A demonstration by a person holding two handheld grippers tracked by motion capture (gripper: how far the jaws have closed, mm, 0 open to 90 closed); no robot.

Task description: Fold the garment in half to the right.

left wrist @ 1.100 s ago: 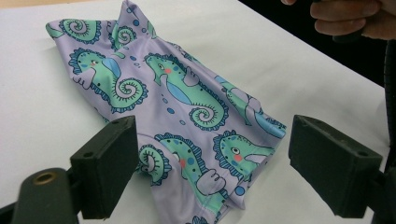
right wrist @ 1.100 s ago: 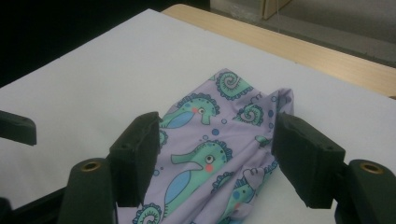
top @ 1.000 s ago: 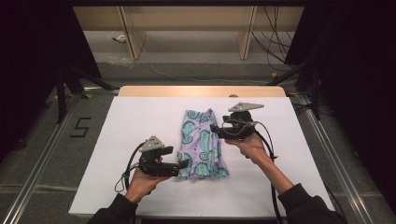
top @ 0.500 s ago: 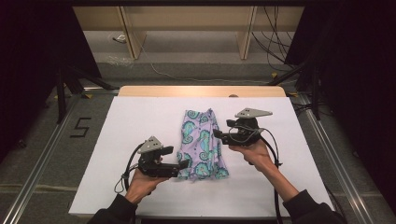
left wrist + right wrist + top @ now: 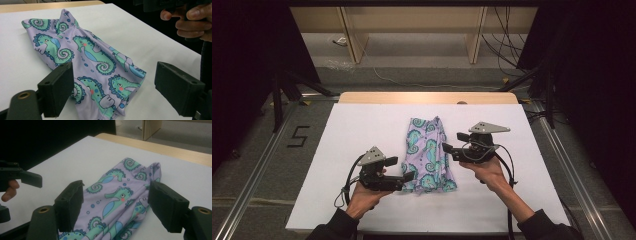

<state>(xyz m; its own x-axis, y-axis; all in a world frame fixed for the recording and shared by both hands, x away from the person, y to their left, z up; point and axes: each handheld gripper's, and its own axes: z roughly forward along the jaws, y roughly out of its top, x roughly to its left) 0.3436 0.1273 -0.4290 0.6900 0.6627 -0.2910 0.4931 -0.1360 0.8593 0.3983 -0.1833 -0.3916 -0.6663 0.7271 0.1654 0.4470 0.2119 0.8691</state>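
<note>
Two grippers — left gripper and right gripper — stood released beside the folded seahorse cloth at frame centre; next, a grasp on its edges.

White table here, a plain matte top with a strip of pale wood running along its far edge. One thing lies on it: a folded cloth, lilac with teal seahorses and blue bubbles, resting flat near the middle. It's narrow at the far end, wider toward the near edge, with soft creases down its length. From the left gripper view the cloth's near hem sits rumpled on the white surface. Bare table top shows on both sides of it.
</note>
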